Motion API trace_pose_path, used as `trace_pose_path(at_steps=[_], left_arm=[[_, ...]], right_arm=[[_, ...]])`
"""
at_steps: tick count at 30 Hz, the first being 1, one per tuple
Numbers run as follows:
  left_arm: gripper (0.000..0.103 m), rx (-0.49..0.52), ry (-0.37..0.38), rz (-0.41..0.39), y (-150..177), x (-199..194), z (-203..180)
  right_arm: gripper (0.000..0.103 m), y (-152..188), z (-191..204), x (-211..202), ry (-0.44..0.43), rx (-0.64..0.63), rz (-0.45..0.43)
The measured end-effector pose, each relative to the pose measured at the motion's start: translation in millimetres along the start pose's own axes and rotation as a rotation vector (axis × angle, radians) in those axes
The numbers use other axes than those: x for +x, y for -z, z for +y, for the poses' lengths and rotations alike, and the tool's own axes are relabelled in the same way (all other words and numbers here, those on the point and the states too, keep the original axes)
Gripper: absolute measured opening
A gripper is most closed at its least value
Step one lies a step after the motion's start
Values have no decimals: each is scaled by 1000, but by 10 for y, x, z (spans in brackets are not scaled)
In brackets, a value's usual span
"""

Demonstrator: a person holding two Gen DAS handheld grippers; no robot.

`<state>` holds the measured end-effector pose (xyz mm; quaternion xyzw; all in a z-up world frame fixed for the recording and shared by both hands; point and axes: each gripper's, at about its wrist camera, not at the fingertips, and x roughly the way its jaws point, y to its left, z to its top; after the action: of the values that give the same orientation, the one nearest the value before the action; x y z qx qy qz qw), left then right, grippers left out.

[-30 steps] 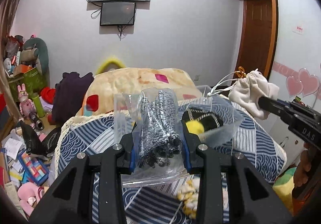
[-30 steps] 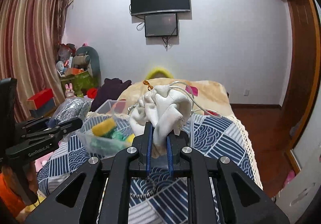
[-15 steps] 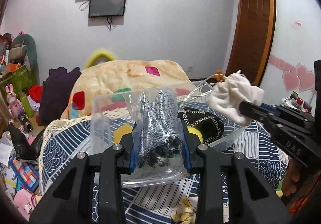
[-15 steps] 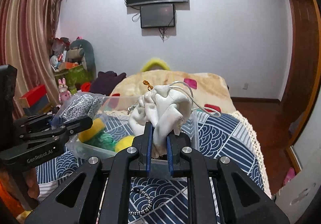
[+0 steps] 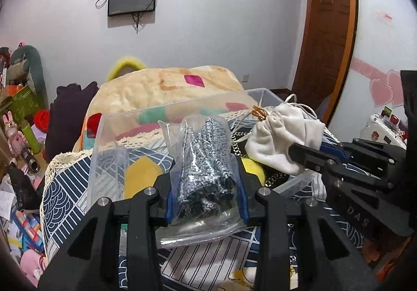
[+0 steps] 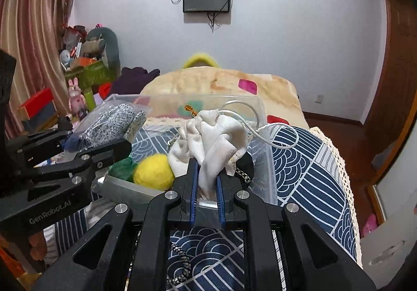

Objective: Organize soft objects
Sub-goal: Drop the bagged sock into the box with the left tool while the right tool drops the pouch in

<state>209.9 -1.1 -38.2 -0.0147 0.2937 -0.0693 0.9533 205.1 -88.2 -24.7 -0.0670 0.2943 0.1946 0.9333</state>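
My left gripper [image 5: 206,184] is shut on a clear plastic bag of black-and-white knit fabric [image 5: 206,155] and holds it over the near edge of a clear plastic bin [image 5: 109,134] on the bed. My right gripper [image 6: 206,181] is shut on a white drawstring pouch [image 6: 216,140] and holds it above the bin's right half [image 6: 263,150]; the pouch also shows in the left wrist view [image 5: 284,140]. Inside the bin lie a yellow fuzzy ball [image 6: 153,172], a green item [image 6: 122,168] and a yellow sponge [image 5: 140,176]. The knit bag shows at the left of the right wrist view [image 6: 109,124].
The bin sits on a blue-and-white patterned bedspread [image 6: 307,160]. A beige quilt [image 5: 166,90] is heaped behind it. A black-and-white cord [image 6: 182,262] lies on the bed near me. Toys and boxes [image 5: 20,108] crowd the floor at left. A wooden door [image 5: 328,30] stands at right.
Both grippers moved forward and down toward the bin with their loads. The pouch now hangs over the bin's right half and the knit bag is over its near edge.
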Motion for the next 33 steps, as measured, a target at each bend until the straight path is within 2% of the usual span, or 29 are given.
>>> trace_pose_path(at_steps=[3, 5, 6, 9, 11, 16, 22, 25, 27, 28, 33], left_arm=[[46, 0, -18, 9, 8, 19, 3], [57, 5, -34, 1, 23, -6, -8], [59, 6, -38, -6, 33, -26, -9], [65, 18, -43, -23, 66, -110, -28], [66, 20, -40, -30, 86, -174, -46], [67, 14, -28, -40, 115, -311, -55], [69, -20, -13, -55, 133, -515, -13], [70, -24, -28, -63, 168, -623, 10], [81, -21, -46, -66, 192, -683, 10], [90, -23, -58, -76, 220, -733, 20], [97, -30, -68, -91, 354, -864, 46]], right_arm=[[13, -10, -17, 11, -7, 9, 6], [13, -20, -42, 1, -16, 23, 12], [14, -19, -48, -12, -16, 22, 12], [25, -11, -41, -63, 0, 15, 4], [37, 3, -56, -108, -12, 23, -2], [49, 18, -84, -234, -14, 32, -42], [53, 12, -117, -421, -44, 38, -82], [58, 21, -97, -529, -63, 37, -102], [58, 38, -78, -594, -66, 29, -116], [58, 44, -70, -617, -67, 26, -120], [58, 131, -57, -658, -88, 22, -114]])
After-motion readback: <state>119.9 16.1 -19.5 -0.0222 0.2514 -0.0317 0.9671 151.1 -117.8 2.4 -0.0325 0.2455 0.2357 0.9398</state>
